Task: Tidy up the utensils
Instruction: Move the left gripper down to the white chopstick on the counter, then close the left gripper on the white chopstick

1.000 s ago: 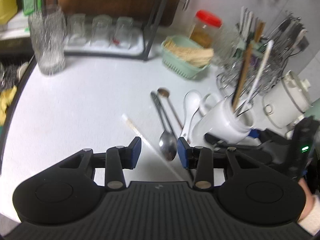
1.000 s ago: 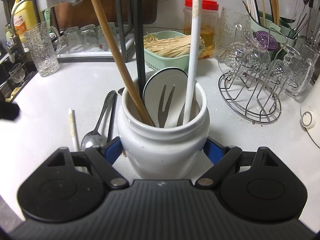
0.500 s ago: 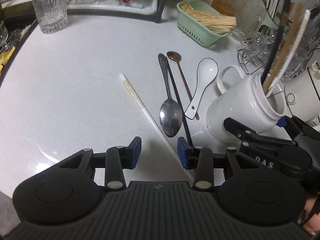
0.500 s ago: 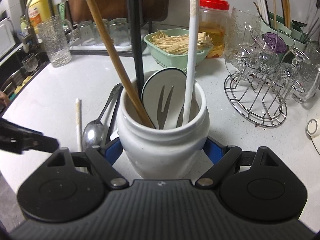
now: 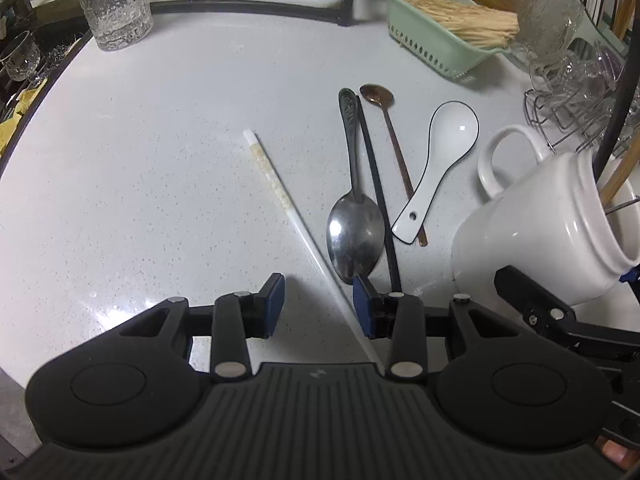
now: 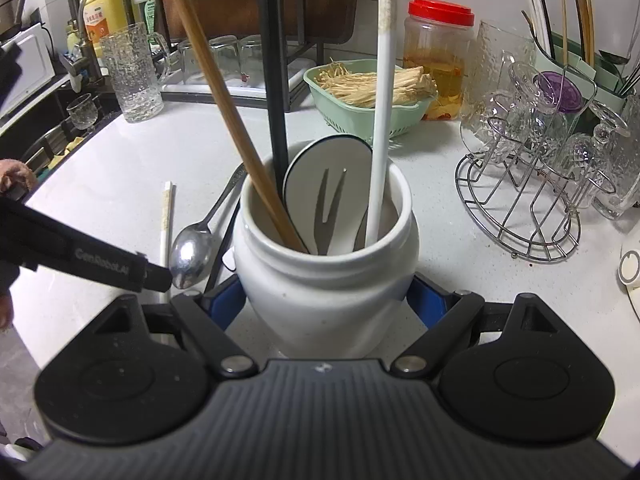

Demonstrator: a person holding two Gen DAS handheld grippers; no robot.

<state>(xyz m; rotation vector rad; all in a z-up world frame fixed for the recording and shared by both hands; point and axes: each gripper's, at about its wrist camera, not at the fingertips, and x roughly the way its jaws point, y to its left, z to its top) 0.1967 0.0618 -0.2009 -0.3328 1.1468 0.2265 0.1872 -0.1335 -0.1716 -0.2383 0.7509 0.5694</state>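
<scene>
Several utensils lie on the white counter: a white chopstick (image 5: 280, 196), a metal spoon (image 5: 354, 236), a black chopstick (image 5: 376, 184), a thin copper spoon (image 5: 394, 152) and a white ceramic spoon (image 5: 444, 156). My left gripper (image 5: 319, 300) is open low over the counter. The white chopstick's near end runs between its fingers, close to the right pad (image 5: 362, 300), and neither pad presses on it. My right gripper (image 6: 324, 304) is shut on a white handled jar (image 6: 324, 280) that holds chopsticks, a fork and a ceramic spoon. The left gripper's fingertip (image 6: 152, 276) shows beside the metal spoon (image 6: 190, 252).
A green basket (image 5: 436, 40) of pale sticks and a textured glass mug (image 5: 116, 4) stand at the back. A wire rack (image 6: 520, 208) of glasses and a red-lidded jar (image 6: 438, 60) stand right of the white jar. The counter's dark edge (image 5: 36, 104) curves along the left.
My left gripper has come down and forward toward the counter, and the white chopstick's near end now lies between its fingers. The right gripper still holds the jar in place.
</scene>
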